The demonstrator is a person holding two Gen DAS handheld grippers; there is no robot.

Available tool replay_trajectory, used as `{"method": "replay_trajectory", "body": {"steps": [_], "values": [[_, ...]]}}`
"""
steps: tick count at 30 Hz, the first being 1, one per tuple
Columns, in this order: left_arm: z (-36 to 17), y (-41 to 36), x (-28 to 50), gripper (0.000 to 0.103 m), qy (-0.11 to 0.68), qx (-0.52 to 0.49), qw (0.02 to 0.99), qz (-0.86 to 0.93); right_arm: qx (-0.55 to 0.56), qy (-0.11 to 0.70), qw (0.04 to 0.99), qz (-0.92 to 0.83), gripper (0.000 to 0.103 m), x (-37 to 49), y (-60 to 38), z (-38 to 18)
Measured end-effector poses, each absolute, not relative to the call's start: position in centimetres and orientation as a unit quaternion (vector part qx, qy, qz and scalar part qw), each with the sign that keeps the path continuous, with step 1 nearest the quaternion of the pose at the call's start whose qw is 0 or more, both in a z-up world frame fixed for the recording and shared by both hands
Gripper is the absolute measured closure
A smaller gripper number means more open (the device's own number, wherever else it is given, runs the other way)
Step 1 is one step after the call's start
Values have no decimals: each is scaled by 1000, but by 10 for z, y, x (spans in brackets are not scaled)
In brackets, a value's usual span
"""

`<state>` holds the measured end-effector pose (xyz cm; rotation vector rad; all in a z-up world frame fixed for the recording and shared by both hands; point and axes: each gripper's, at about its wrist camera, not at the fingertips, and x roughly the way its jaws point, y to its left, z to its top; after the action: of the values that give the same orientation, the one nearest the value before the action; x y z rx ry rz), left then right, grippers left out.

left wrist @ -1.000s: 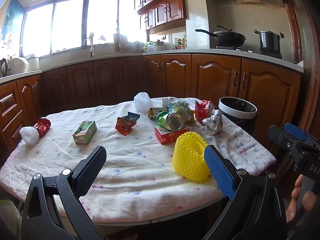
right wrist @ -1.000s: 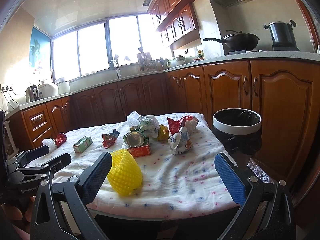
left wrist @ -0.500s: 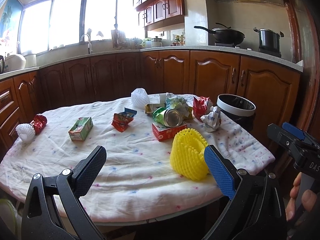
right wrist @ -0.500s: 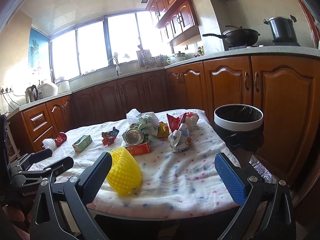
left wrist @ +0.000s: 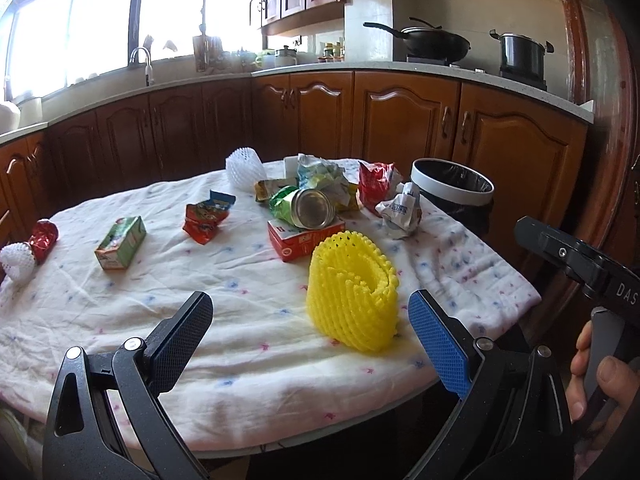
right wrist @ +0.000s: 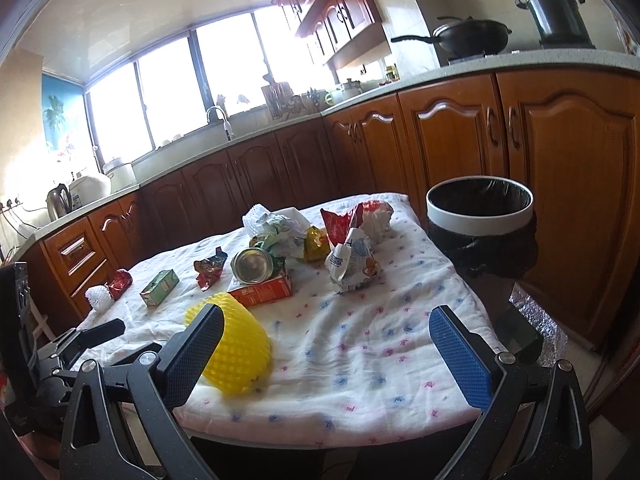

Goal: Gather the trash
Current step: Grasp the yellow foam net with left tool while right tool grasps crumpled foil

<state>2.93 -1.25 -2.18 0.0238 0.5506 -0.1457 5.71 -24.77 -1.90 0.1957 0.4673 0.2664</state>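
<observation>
Trash lies on a table with a white cloth (left wrist: 248, 344): a yellow foam net (left wrist: 352, 296) near the front, a red box (left wrist: 304, 236) with a can (left wrist: 312, 208) on it, crumpled wrappers (left wrist: 400, 212), a green carton (left wrist: 120, 242) and a white foam net (left wrist: 242, 168). A white-rimmed bin (left wrist: 452, 188) with a black liner stands at the table's far right. My left gripper (left wrist: 312, 340) is open and empty, just before the yellow net. My right gripper (right wrist: 324, 352) is open and empty over the table's near edge, with the yellow net (right wrist: 236, 348) by its left finger and the bin (right wrist: 480, 208) ahead right.
Wooden kitchen cabinets (left wrist: 400, 120) run behind the table. A wok (left wrist: 432, 44) and a pot (left wrist: 520, 54) sit on the counter. A red wrapper and a white net (left wrist: 24, 248) lie at the table's left edge. The right gripper's body (left wrist: 576, 264) shows at the left view's right.
Both grippers have moved slightly forward toward the table and tilted down a little. Both stay open and empty; the trash has not moved.
</observation>
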Motion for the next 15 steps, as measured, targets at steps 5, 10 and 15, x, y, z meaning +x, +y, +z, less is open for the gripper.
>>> {"method": "replay_trajectory", "body": {"steps": [5,10,15], "values": [[-28,-18,45,3,296,8,951,-88,101,251,952,141,0,80,-249,-20],[-36,-24,66,3,320,5,942,-100,110,278,944,140,0,116,-252,-23],[-42,-26,85,3,338,-5,935,-110,120,316,930,142,10,159,-253,-32]]}}
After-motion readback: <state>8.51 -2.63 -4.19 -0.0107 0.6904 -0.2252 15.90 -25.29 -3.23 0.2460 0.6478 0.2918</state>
